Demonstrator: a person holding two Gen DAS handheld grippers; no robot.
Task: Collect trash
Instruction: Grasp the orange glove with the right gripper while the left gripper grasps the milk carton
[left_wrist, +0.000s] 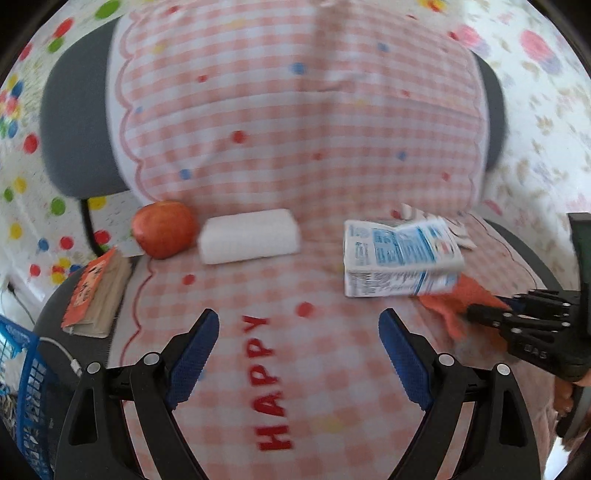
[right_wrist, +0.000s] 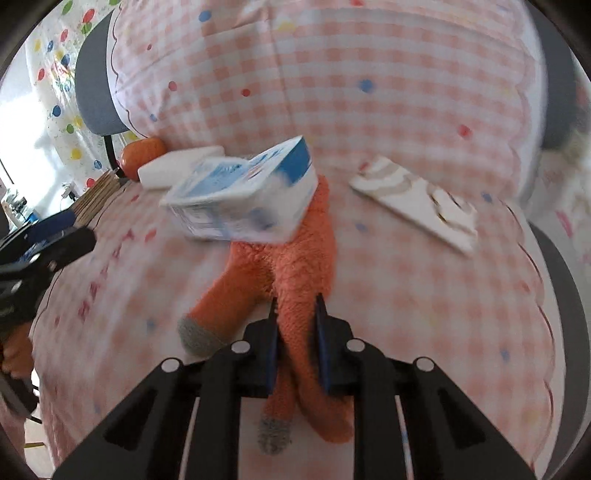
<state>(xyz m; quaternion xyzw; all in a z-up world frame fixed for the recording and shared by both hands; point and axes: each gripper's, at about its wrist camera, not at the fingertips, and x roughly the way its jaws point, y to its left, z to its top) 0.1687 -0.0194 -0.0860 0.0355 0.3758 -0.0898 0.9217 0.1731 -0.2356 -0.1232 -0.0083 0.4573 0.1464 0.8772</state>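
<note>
A blue and white milk carton (left_wrist: 400, 256) lies on its side on the pink checked cloth (left_wrist: 295, 129), partly on an orange glove (right_wrist: 295, 273). It also shows in the right wrist view (right_wrist: 247, 195). My right gripper (right_wrist: 296, 306) is shut on the orange glove. My left gripper (left_wrist: 299, 328) is open and empty, low over the cloth, left of the carton. The right gripper shows at the right edge of the left wrist view (left_wrist: 491, 310), pinching the glove (left_wrist: 458, 299). A torn white wrapper (right_wrist: 417, 199) lies right of the carton.
A red apple (left_wrist: 164, 229) and a white block (left_wrist: 249, 236) sit at the back of the seat. An orange book (left_wrist: 98, 291) lies at the left edge. A blue basket (left_wrist: 22, 387) stands lower left. A white cable (left_wrist: 61, 350) lies beside it.
</note>
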